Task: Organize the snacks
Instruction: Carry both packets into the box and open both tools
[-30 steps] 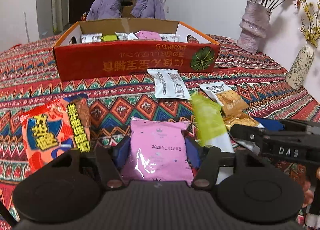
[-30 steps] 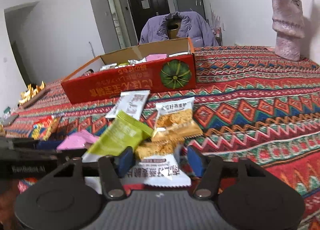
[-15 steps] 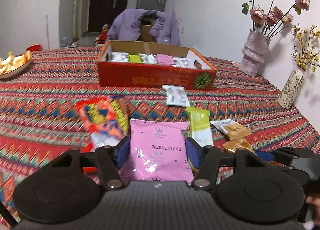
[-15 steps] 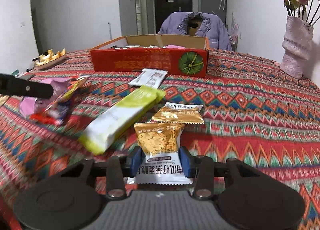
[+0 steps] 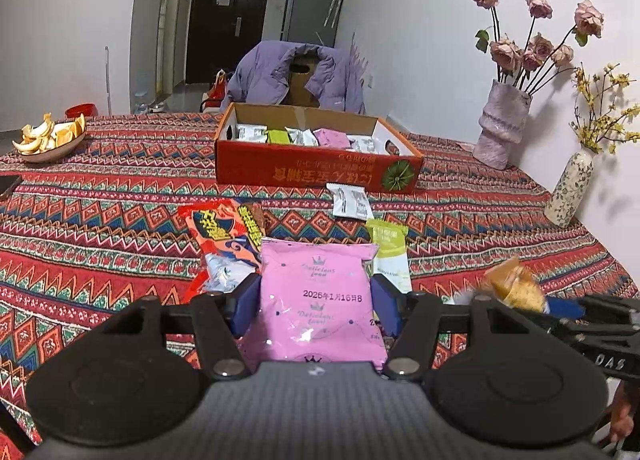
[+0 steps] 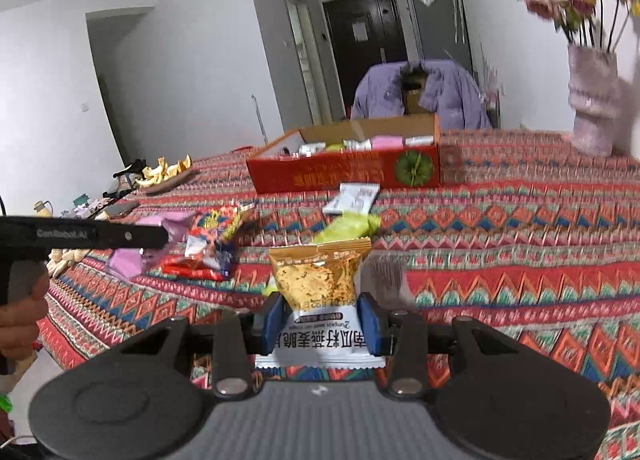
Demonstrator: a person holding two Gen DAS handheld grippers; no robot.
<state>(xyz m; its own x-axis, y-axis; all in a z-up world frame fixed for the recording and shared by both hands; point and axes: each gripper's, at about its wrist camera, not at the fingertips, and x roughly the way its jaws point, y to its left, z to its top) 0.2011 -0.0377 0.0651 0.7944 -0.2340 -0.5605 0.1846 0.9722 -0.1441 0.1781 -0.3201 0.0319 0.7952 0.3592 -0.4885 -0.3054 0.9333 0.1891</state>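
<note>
My left gripper (image 5: 316, 310) is shut on a pink snack packet (image 5: 316, 296) and holds it above the patterned tablecloth. My right gripper (image 6: 320, 324) is shut on an orange-and-white cracker packet (image 6: 318, 280), also lifted off the table. A red cardboard box (image 5: 316, 172) with several snack packets in it stands at the far middle of the table; it also shows in the right wrist view (image 6: 348, 176). Loose on the cloth lie a red-orange packet (image 5: 224, 232), a green packet (image 5: 388, 248) and a white packet (image 5: 350, 200).
A pink vase of roses (image 5: 500, 128) and a small patterned vase (image 5: 568, 188) stand at the right. A plate of orange peel (image 5: 50, 140) sits far left, with a phone (image 5: 8, 186) at the left edge. A chair with a purple jacket (image 5: 296, 76) stands behind the box.
Both grippers have risen and drawn back from the table with their packets. The cracker packet has come off the pile. The box looks farther away in both views.
</note>
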